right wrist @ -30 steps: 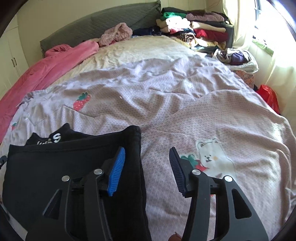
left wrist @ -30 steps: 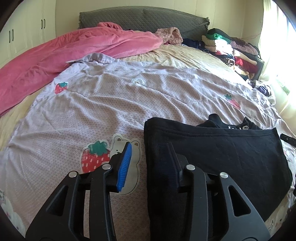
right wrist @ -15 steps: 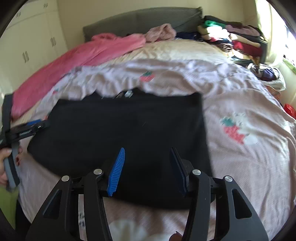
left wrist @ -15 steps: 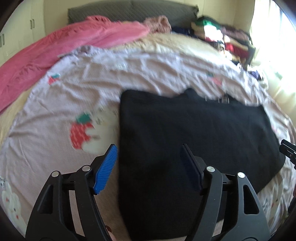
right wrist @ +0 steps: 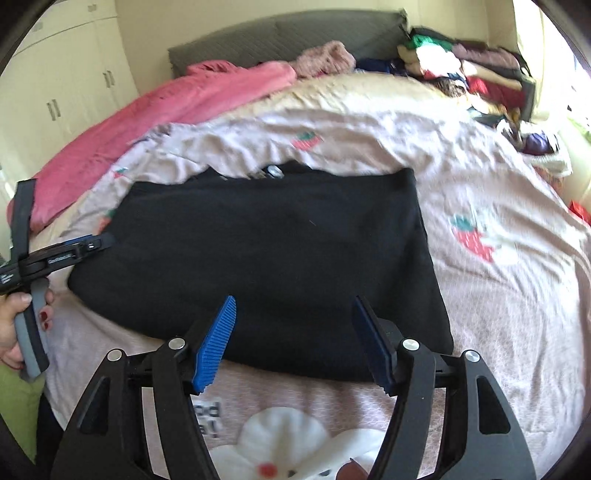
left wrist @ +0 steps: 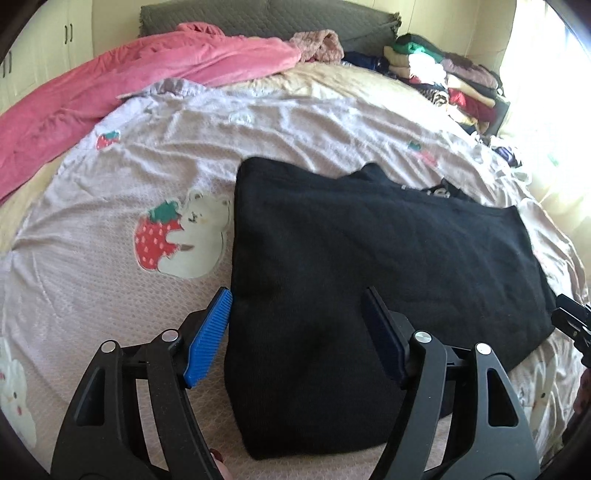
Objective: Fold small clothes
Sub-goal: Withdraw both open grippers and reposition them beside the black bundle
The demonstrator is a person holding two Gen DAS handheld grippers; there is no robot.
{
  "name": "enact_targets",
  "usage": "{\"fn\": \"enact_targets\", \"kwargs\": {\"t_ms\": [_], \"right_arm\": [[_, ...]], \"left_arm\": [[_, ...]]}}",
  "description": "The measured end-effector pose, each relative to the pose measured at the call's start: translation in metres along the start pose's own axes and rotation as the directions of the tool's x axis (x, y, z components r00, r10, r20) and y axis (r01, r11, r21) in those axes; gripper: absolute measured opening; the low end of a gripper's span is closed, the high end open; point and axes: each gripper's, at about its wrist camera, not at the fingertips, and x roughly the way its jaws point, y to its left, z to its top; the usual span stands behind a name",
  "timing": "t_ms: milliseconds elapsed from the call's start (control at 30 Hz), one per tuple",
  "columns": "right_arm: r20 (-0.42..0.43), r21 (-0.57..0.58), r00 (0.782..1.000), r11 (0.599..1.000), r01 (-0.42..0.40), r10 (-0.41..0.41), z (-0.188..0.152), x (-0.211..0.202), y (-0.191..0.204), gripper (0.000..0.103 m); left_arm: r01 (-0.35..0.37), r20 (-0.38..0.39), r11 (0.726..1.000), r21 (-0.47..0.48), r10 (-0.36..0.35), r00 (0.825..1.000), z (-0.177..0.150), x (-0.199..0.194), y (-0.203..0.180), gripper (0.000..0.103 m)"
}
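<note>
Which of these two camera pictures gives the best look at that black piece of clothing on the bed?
The right wrist view: the black garment lies nearly whole in frame, all four edges visible beyond the open tongs. In the left wrist view the black garment is seen from its left end, its near part cut by the open tongs.

Cream walls [right wrist: 147,33], white wardrobe doors [right wrist: 66,88], grey headboard [left wrist: 258,18] — sunlit window [left wrist: 554,110], lilac bedspread [left wrist: 92,295]

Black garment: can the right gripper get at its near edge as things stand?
Probably yes. The right gripper is open, its fingers straddling the near edge of the black garment with nothing lying between; the left gripper sits off at the far side.
</note>
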Motion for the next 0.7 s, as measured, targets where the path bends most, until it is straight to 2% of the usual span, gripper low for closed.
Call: {"fn": "enact_targets", "kwargs": {"t_ms": [167,200,233,400,700], "right_arm": [[0.041,-0.051,0.998,0.998,-0.037,0.039,0.009,-0.013,0.025,0.065],[0.045,-0.060,0.998,0.997,-0.041,0.044,0.011,-0.014,0.028,0.078],[0.056,-0.075,0.997,0.996,-0.048,0.052,0.012,-0.016,0.035,0.087],[0.076,-0.145,0.995,0.988,-0.050,0.061,0.018,-0.017,0.065,0.087],[0.045,-0.242,0.992,0.965,-0.106,0.121,0.021,0.005,0.117,0.088]], "left_arm": [[-0.012,0.044,1.000,-0.010,0.012,0.999,0.008,-0.017,0.005,0.076],[-0.014,0.050,1.000,-0.012,0.015,0.999,0.010,-0.019,0.007,0.078],[-0.019,0.057,1.000,-0.016,0.020,0.998,0.011,-0.021,0.008,0.080],[-0.079,0.096,0.997,-0.022,0.081,0.992,0.017,-0.029,0.017,0.090],[-0.112,0.104,0.993,-0.043,0.116,0.988,0.023,-0.028,0.031,0.093]]}}
